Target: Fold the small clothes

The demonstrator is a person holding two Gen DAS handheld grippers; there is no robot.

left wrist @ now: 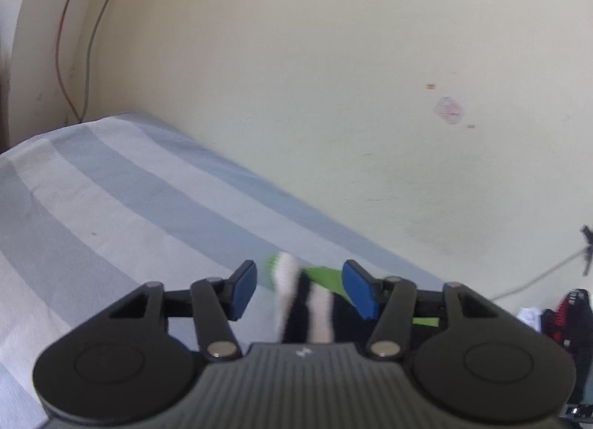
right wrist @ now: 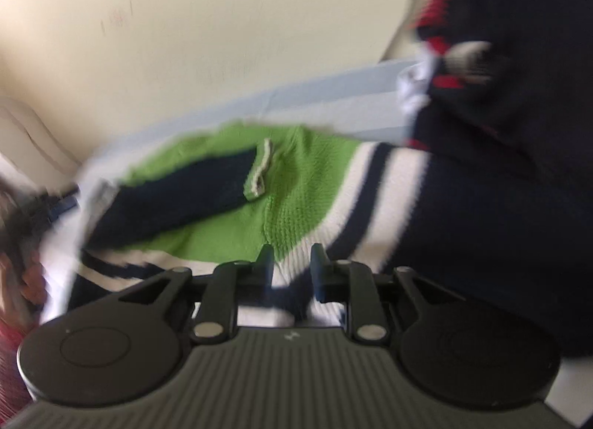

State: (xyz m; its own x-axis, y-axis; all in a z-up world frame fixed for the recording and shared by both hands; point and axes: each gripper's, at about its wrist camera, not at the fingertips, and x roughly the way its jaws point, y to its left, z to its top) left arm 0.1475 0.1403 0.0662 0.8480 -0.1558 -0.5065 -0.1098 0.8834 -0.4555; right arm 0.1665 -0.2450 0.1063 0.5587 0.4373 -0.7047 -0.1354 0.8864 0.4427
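Your left gripper (left wrist: pixel 300 290) is spread, pads clear of the sweater (left wrist: pixel 315 314) lying between and below them on the striped bed (left wrist: pixel 111 206). Your right gripper (right wrist: pixel 291 268) is only narrowly apart, w/ knit showing in the gap; can't tell if it's pinching. Sweater's (right wrist: pixel 259 206) long axis runs left-right ahead of the right gripper, so that one's nearer.

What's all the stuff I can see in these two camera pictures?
sweater: one, green, navy and white knit, lying on the bed under both grippers
dark garment: one, navy with red and white, at the right beyond the sweater
bed sheet: one, blue and white stripes, against the wall
wall: cream, behind the bed
cables: two, red and grey, down the wall's left corner
left gripper: black, blue pads, open over the sweater
right gripper: black, slightly open over the sweater's hem
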